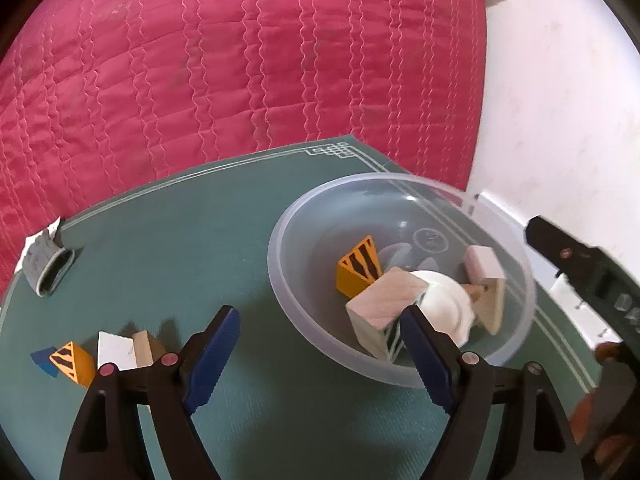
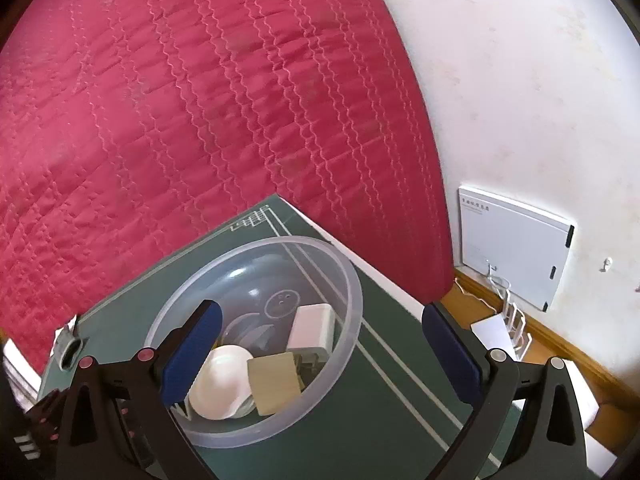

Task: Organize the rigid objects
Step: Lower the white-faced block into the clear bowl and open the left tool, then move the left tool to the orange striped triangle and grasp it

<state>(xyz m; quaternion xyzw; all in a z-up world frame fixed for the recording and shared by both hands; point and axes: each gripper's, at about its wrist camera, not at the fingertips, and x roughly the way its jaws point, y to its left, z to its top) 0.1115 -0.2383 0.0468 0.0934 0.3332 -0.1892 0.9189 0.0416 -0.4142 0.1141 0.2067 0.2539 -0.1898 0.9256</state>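
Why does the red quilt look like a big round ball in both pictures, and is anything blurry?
Left wrist view: the fisheye lens bulges the red quilt and curves the green mat; the white round piece in the clear bowl looks smeared. Right wrist view: the same bulge, dark corners, and soft daylight glinting on the bowl's floor.

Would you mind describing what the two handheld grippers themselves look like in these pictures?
Both match. The left gripper and right gripper have glossy black plastic frames with triangular cut-outs. Each finger ends in a dark blue, ribbed pad. Round pivot pins mark the joints: pink on each tool's left-hand finger, silver-grey on its right-hand finger. No cables or sleeves show.
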